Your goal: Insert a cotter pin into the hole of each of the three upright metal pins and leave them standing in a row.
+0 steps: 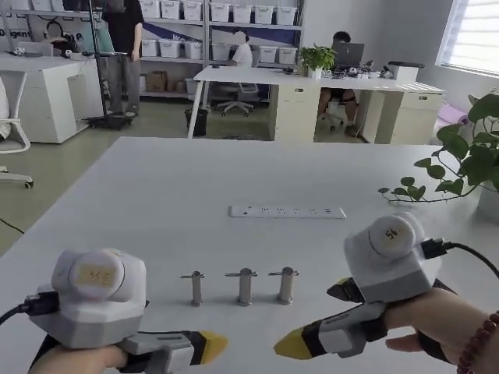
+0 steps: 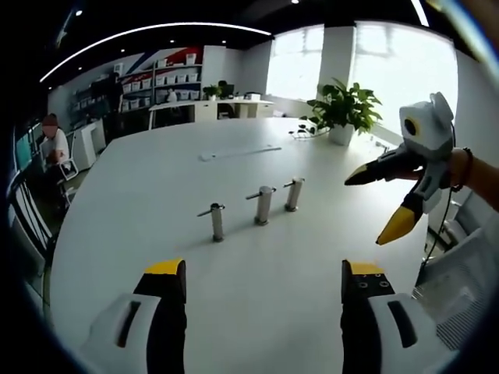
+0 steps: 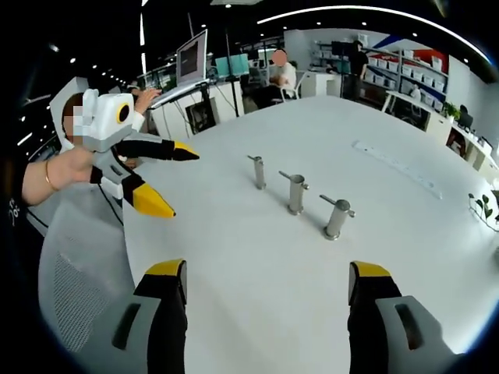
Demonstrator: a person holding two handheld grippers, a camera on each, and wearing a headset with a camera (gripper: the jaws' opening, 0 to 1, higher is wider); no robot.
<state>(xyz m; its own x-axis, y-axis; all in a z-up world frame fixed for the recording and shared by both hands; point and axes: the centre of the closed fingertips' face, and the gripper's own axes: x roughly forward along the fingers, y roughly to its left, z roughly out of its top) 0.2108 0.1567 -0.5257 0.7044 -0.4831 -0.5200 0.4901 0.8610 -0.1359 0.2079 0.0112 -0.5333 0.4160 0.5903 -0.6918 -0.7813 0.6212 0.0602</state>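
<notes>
Three upright metal pins stand in a row on the white table: left pin (image 1: pixel 196 287), middle pin (image 1: pixel 245 285), right pin (image 1: pixel 286 284). A thin cross pin sticks out near the top of each. The same row appears in the left gripper view (image 2: pixel 264 204) and the right gripper view (image 3: pixel 295 192). My left gripper (image 1: pixel 209 345) hovers low at the front left of the row, open and empty (image 2: pixel 265 269). At the front right, my right gripper (image 1: pixel 312 318) is also open and holds nothing (image 3: pixel 267 269). Neither touches a pin.
A white power strip (image 1: pixel 287 211) lies on the table behind the pins. A potted plant (image 1: pixel 468 156) stands at the table's right edge. Desks, shelves with bins and people are in the room beyond the table.
</notes>
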